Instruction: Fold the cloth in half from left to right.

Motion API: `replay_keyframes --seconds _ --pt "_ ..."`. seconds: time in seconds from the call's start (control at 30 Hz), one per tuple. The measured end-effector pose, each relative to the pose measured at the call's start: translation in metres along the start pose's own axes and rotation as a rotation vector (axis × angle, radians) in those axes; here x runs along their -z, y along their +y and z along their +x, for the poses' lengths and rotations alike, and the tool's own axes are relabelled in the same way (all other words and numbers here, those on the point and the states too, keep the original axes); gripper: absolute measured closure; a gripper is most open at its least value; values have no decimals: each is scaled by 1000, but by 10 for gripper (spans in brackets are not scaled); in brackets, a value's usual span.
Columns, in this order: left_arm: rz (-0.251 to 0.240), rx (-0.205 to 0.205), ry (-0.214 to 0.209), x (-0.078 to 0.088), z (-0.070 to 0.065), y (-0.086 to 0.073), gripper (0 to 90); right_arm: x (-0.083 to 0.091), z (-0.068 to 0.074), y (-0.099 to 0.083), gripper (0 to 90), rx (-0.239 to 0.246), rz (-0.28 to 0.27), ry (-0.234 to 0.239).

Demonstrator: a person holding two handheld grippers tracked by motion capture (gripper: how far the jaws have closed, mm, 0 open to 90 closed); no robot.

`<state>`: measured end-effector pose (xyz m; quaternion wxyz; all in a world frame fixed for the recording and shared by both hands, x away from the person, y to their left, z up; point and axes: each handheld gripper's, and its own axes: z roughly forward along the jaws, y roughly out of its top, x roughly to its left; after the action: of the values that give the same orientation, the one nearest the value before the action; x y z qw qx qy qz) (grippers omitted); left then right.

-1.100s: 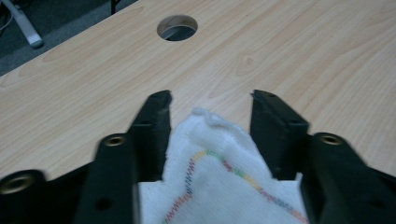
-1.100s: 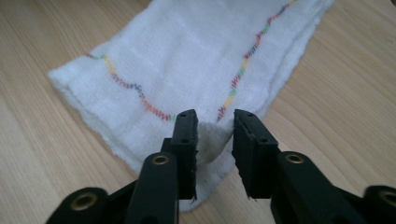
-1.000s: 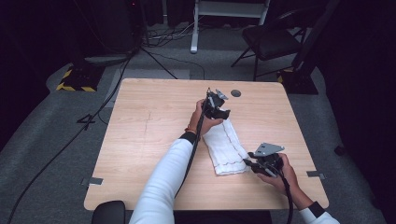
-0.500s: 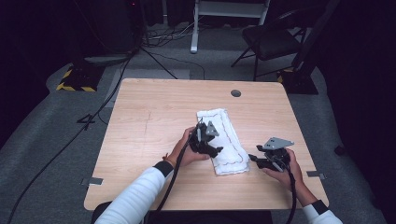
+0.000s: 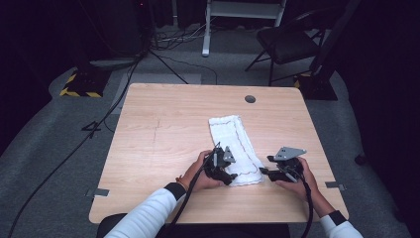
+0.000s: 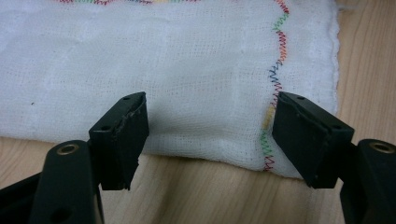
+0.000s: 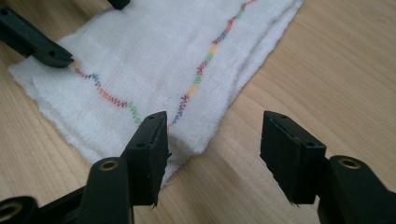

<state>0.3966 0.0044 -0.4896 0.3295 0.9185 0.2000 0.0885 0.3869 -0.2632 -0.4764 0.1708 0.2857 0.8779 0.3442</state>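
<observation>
Your wooden table (image 5: 163, 148) stands on grey carpet in a dark room, a black chair (image 5: 285, 42) behind it. The folded white cloth (image 5: 233, 144) lies right of centre, its long axis running from the far middle toward your near right. Your left gripper (image 6: 210, 135) is spread over its near edge, clamping nothing. Your right gripper (image 7: 212, 154), jaws just opening, straddles the near corner, released.

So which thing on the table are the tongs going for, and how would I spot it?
Look at the wooden table, then at its near right part, between the two hands. There lies a folded white cloth, stretched away from the person. A wavy rainbow-coloured stitch line runs along its edge, and it is the one soft thing there.
</observation>
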Motion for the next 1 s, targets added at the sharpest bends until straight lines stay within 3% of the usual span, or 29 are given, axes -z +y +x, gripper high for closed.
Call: replay_keyframes --seconds 0.2,0.37,0.57,0.7,0.8,0.9,0.97,1.0 --pt "2 26 -3 5 0 -8 275 -8 9 -5 412 33 63 51" --pt "13 41 -12 12 -2 -16 280 -8 17 -6 420 -14 62 83" --pt "19 49 -19 23 -7 -30 276 -6 37 -6 423 11 65 114" --pt "-5 38 -13 31 -11 -41 275 -4 47 -5 391 21 72 139" --pt "-25 32 -4 38 -13 -46 271 3 47 -2 395 12 33 145" --pt "-43 22 -11 49 -11 -46 255 12 40 5 393 1 -18 117" --pt "-51 5 21 57 -5 -42 255 18 31 13 390 6 -49 67" --pt "-68 25 24 60 0 -40 254 20 26 17 386 -2 -69 48"
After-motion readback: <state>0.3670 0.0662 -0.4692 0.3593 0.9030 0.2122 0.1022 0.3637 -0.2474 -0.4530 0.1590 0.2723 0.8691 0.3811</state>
